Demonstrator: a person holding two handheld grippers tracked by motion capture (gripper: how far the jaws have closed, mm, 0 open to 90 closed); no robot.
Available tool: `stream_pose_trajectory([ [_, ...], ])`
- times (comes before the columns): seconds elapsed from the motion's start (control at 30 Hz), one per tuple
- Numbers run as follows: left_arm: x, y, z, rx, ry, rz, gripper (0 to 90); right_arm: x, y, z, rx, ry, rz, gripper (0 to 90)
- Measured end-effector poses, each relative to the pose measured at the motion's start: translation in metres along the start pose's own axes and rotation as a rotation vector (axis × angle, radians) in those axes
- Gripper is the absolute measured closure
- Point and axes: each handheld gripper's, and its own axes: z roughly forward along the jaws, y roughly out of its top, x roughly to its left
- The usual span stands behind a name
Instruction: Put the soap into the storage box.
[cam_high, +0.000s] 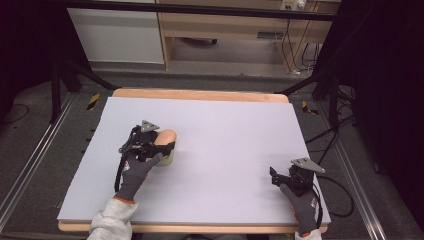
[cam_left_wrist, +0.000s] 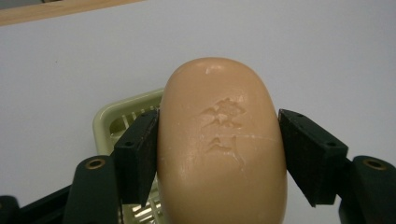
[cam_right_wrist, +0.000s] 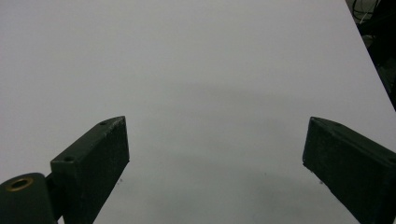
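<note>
A tan bar of soap (cam_left_wrist: 222, 144) with stamped characters on its top sits between the jaws of my left gripper (cam_left_wrist: 219, 154), which is shut on its two sides. Under the soap lies a pale green slatted soap dish (cam_left_wrist: 119, 123), mostly hidden by the bar. From above, the soap (cam_high: 166, 136) and the dish (cam_high: 167, 159) are left of the table's middle, with the left gripper (cam_high: 159, 146) over them. My right gripper (cam_right_wrist: 215, 163) is open over bare board, near the front right corner (cam_high: 276, 176).
A light grey board (cam_high: 225, 140) covers the wooden table (cam_high: 200, 95). Cables trail off the right edge by the right gripper. Beyond the far edge are the floor, tripod legs and furniture.
</note>
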Motion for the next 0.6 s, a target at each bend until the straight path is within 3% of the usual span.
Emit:
stream_pose_trajectory([
  [0.2, 0.007, 0.000, 0.007, 0.017, 0.028, 0.008, 32.1, 0.000, 0.000, 0.001, 0.003, -0.003, -0.001, 7.5],
  [0.6, 0.022, -0.001, 0.019, 0.022, 0.048, -0.027, 32.2, 0.000, 0.000, 0.001, 0.002, -0.004, -0.005, 7.4],
])
